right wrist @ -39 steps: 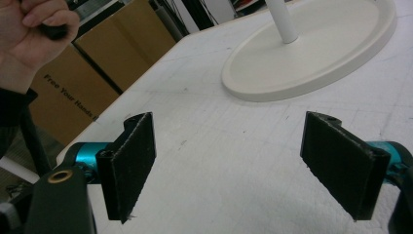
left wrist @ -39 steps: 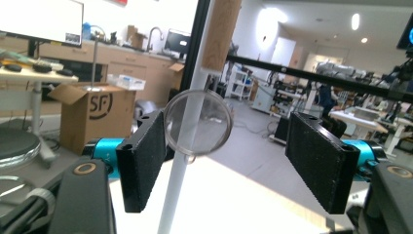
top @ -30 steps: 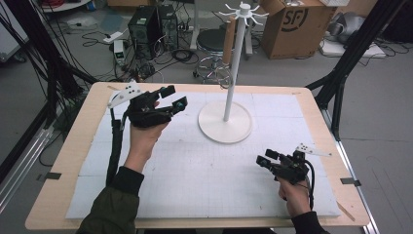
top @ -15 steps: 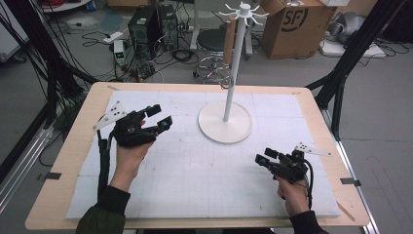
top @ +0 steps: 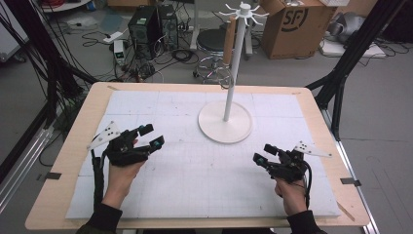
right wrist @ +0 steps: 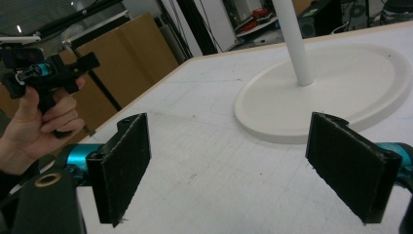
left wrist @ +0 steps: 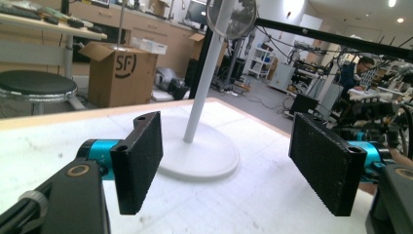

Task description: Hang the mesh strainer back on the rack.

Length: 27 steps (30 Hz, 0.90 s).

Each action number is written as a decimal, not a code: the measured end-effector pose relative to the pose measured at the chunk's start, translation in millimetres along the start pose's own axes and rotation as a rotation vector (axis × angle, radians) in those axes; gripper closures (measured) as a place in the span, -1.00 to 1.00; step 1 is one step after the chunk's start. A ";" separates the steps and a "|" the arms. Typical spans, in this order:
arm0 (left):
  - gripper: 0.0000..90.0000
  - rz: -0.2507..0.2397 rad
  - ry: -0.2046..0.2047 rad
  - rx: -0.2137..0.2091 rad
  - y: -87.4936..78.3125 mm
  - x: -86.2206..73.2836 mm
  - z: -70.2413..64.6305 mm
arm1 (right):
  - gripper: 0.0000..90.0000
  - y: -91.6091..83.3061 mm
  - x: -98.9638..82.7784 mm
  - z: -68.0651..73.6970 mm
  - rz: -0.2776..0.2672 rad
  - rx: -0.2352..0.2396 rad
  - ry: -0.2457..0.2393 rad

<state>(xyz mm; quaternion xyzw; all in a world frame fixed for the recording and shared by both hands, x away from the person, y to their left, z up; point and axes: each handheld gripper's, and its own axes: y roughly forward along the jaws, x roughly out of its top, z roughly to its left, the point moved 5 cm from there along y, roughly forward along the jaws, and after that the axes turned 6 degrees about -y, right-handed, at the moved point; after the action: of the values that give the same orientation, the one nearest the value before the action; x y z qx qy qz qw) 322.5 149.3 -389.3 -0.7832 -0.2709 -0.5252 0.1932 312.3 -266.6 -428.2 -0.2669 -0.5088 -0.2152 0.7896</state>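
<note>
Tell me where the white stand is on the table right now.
In the high view the white stand sits on the white mat, right of centre toward the far edge, ahead of and between both tongs.

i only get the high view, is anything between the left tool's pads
Observer: No. In the left gripper view the left tool is empty, pads wide apart, framing the white stand.
Operator: and the right tool
Observer: The right tool is empty too; its jaws have just been opening, with bare white mat between them.
Operator: what's the right one aimed at
Observer: The stand's round base lies ahead of it, and the left hand shows at its far left.
</note>
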 end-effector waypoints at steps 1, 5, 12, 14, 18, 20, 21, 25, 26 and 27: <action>-0.37 0.010 -0.003 -0.001 -2.6 -4.3 0.6 | -0.66 0.9 -0.1 1.5 0.002 0.003 -0.009; -0.42 0.044 -0.004 0.002 -9.1 -15.5 2.3 | -0.68 3.1 -0.6 4.4 0.005 -0.002 -0.031; -0.45 0.091 -0.024 0.003 -17.0 -32.8 2.6 | -0.72 4.3 -2.4 8.5 0.026 -0.023 -0.057; -0.45 0.095 -0.032 -0.007 -19.0 -36.0 0.3 | -0.68 5.0 -3.2 9.2 0.031 -0.031 -0.058; -0.46 0.100 -0.024 0.004 -21.3 -43.2 -2.5 | -0.68 4.9 -4.0 12.1 0.040 -0.034 -0.088; -0.49 0.091 0.009 0.036 -24.5 -48.6 -2.1 | -0.68 4.4 -4.2 13.5 0.040 -0.036 -0.093; -0.49 0.085 0.006 0.039 -25.7 -50.3 -1.6 | -0.68 4.2 -4.4 14.6 0.042 -0.033 -0.094; -0.50 0.070 -0.014 0.039 -32.0 -54.4 -3.2 | -0.68 1.9 -5.3 17.3 0.039 -0.030 -0.115; -0.50 0.074 -0.008 0.041 -33.0 -55.0 -4.0 | -0.68 1.0 -5.5 18.5 0.039 -0.030 -0.118; -0.50 0.079 0.010 0.048 -33.6 -56.2 -5.8 | -0.68 0.1 -5.6 19.5 0.037 -0.031 -0.119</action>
<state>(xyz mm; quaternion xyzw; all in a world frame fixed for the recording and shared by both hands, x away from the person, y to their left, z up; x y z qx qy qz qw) 280.3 159.6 -438.6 -0.7859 -0.2512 -0.5143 0.2339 296.8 -253.7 -426.8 -0.3006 -0.5465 -0.1921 0.7577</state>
